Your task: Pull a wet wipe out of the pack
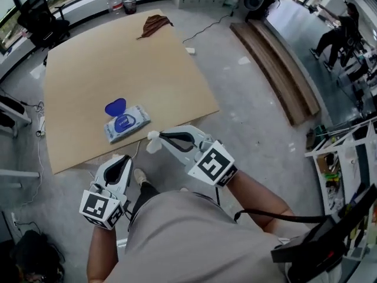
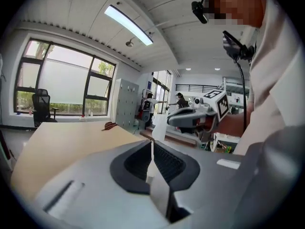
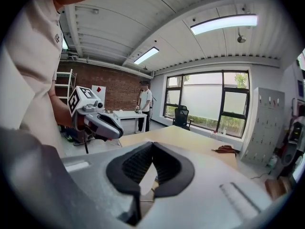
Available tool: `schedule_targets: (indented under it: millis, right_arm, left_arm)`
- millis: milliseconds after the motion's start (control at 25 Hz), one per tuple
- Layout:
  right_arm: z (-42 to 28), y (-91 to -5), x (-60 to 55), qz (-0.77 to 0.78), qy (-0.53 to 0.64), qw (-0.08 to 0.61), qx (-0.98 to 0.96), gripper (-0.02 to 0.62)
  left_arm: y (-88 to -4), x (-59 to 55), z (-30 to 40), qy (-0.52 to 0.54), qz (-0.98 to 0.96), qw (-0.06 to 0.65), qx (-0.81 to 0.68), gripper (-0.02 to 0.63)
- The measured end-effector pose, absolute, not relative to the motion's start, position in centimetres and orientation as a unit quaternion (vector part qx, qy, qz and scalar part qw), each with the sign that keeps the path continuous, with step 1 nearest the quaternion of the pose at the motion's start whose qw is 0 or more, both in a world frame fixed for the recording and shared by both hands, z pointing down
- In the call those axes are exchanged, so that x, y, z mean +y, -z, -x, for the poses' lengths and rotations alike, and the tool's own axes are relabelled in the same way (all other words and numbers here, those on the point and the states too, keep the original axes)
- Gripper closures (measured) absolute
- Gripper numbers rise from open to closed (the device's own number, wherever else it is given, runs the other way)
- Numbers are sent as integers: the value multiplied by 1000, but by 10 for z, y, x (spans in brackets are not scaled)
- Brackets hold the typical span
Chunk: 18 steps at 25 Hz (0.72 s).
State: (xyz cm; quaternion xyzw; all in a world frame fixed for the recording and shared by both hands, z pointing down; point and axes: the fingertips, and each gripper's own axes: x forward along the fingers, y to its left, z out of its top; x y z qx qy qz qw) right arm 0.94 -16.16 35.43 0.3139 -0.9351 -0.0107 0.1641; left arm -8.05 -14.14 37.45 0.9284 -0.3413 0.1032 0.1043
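Observation:
The wet wipe pack (image 1: 126,122) lies near the front edge of the tan table (image 1: 106,63), with its blue lid (image 1: 115,107) flipped open. My right gripper (image 1: 160,136) is shut on a white wet wipe (image 1: 152,142) and holds it off the table's front edge, clear of the pack. From the left gripper view the same wipe (image 2: 159,127) hangs from the right gripper (image 2: 167,119). It also shows between the right gripper's own jaws as a white wipe (image 3: 147,178). My left gripper (image 1: 122,160) is shut on nothing, lower left, near my body.
A brown cloth (image 1: 156,23) lies at the table's far end. A black office chair (image 1: 38,19) stands at the far left. Long wooden planks (image 1: 274,63) lie on the floor to the right. A shelf with clutter (image 1: 341,158) fills the right edge.

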Motion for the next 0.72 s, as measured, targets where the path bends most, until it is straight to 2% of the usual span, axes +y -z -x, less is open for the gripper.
schedule_targets:
  millis: [360,520,720]
  right_arm:
    - [-70,-334,-55,-293,-11,139,-946,591]
    - [-81,-318,-29,-296,3,126,-947,591]
    - [-75,-316,3,-309,1,113,-944,591]
  left_arm:
    - [-327,-10,43,-91,-911,113,-385,594]
    - [-322,16,32,-97,-912,117,-382,594]
    - [-307,43,36,-82,-920,85,-373,595]
